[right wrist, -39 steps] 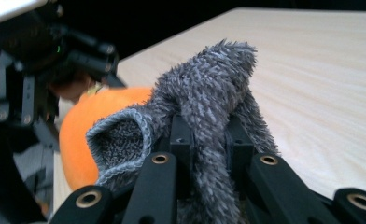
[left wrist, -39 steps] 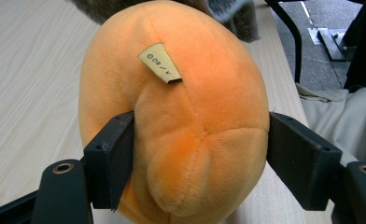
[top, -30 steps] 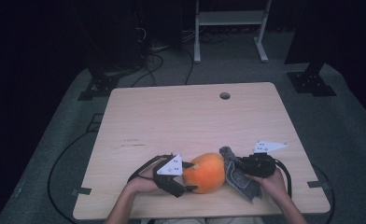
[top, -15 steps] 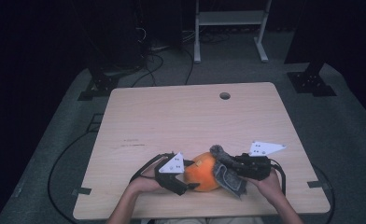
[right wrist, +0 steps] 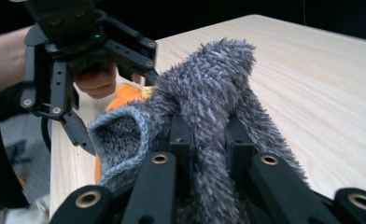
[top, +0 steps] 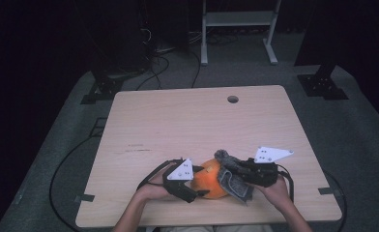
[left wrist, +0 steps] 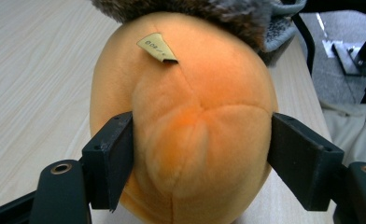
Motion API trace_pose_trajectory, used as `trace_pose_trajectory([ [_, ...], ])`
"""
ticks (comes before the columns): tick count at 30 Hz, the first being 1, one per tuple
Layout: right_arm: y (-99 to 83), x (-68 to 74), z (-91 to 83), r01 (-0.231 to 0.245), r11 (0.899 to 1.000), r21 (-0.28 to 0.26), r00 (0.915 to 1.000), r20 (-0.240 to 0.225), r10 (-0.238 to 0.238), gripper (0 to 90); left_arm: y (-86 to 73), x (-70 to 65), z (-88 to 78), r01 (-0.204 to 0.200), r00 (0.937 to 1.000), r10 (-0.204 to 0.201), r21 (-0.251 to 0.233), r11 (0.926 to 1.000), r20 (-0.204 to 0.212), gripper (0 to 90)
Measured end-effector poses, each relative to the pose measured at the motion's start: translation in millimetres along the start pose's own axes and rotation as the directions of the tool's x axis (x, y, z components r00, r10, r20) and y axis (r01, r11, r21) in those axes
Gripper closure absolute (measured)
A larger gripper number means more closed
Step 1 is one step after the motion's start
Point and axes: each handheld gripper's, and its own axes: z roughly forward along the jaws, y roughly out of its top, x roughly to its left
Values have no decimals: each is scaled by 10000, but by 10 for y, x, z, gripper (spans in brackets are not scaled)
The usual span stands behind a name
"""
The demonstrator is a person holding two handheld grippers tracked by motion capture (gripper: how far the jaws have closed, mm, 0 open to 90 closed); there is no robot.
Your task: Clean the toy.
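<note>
Orange plush toy [top: 211,180] at the near edge of the surface [top: 187,125], left claw [left wrist: 200,154] clamped around its sides, right claw [right wrist: 208,140] pinching grey fuzzy cloth [right wrist: 209,88] against the toy.

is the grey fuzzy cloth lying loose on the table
No, the right gripper has its jaws shut on the grey cloth, holding it up off the table.
</note>
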Motion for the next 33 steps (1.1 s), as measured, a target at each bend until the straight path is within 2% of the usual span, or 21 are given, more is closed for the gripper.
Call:
trace_pose_trajectory([
  [2,-52,-61,-32,-85,9998,202,9995,310,79,768,3,2,2,-8,10000,8,0,10000,-13,260],
  [3,-79,-97,-52,-270,9993,268,9989,379,260,768,5,0,4,1,10000,-1,-7,10000,-22,260],
  [5,-106,-142,-97,-336,9976,607,9967,763,289,768,14,-7,10,-21,10000,21,5,10000,-60,258],
  [6,-104,-148,-120,-373,9975,602,9961,817,324,768,20,-11,17,-54,10000,54,10,10000,-63,257],
  [8,-52,-119,-151,-339,9993,173,9972,670,326,768,36,-27,37,-133,9999,133,32,9999,-50,256],
  [11,99,-4,-120,-74,9992,-399,10000,62,76,768,89,-83,82,-429,9991,429,78,9991,-19,256],
  [14,180,119,-16,414,9990,-165,9989,-213,-417,767,145,-158,108,-947,9955,948,353,9949,-31,244],
  [16,157,138,32,588,9981,176,9982,-156,-586,768,145,-161,102,-1003,9949,1005,344,9944,-53,236],
  [18,107,89,20,290,9995,124,9995,-140,-288,769,143,-128,73,-702,9975,702,34,9975,-16,211],
  [19,83,66,4,157,9998,124,9998,-104,-155,769,149,-106,59,-406,9992,406,-136,9991,-69,192],
  [20,62,53,-15,56,10000,74,9999,-96,-55,769,156,-85,59,-114,9996,110,-129,9999,-264,165],
  [21,46,48,-31,-16,10000,46,9999,-152,16,769,159,-67,78,93,9988,-87,138,9999,-477,120],
  [23,29,41,-60,-24,10000,83,9995,-318,27,768,129,-54,124,461,9986,-453,300,9985,-266,89],
  [27,-29,-46,-119,-243,9996,122,9983,-519,249,769,137,-102,122,-151,9993,155,118,9998,-337,215],
  [30,-110,-188,-181,-568,9977,361,9984,-38,570,768,135,-115,126,-216,9994,218,85,9997,-284,240],
  [33,-219,-320,-223,-1095,9915,705,9933,441,1066,768,115,-114,116,-274,9994,275,67,9996,-210,240],
])
